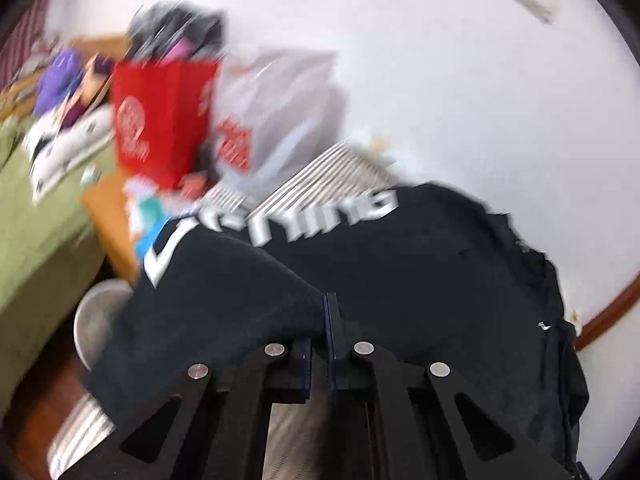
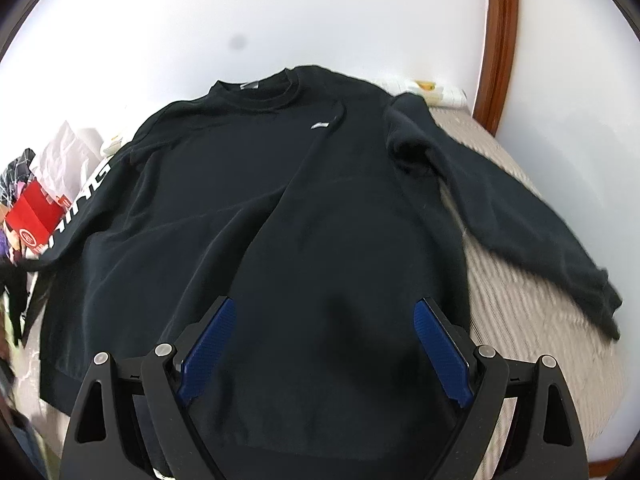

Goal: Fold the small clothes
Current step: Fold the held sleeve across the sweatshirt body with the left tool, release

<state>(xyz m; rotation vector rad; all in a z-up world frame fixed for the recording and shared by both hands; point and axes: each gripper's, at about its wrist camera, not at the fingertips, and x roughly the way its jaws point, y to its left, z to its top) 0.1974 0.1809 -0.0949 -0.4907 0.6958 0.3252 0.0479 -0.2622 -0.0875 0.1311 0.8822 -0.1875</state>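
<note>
Left wrist view: the picture is blurred. The left gripper [image 1: 329, 320] has its jaws pressed together, with a fold of the black sweatshirt [image 1: 400, 280] pinched between the pads. White lettering [image 1: 280, 224] runs along the sleeve beyond the fingers. A striped bedcover [image 1: 332, 176] lies under the garment. A red bag [image 1: 160, 120] and a grey bag [image 1: 288, 108] stand further back against the white wall [image 1: 440, 60].

Right wrist view: the right gripper [image 2: 322, 344] hangs over the lower part of the sweatshirt [image 2: 280, 200], jaws spread wide, blue pads [image 2: 438, 354] gripping nothing. The garment lies front up on the striped bedcover [image 2: 520, 300], collar [image 2: 256, 92] away from the camera, one sleeve [image 2: 500, 208] stretched out to the right. A wooden frame [image 2: 498, 40] rises behind.
</note>
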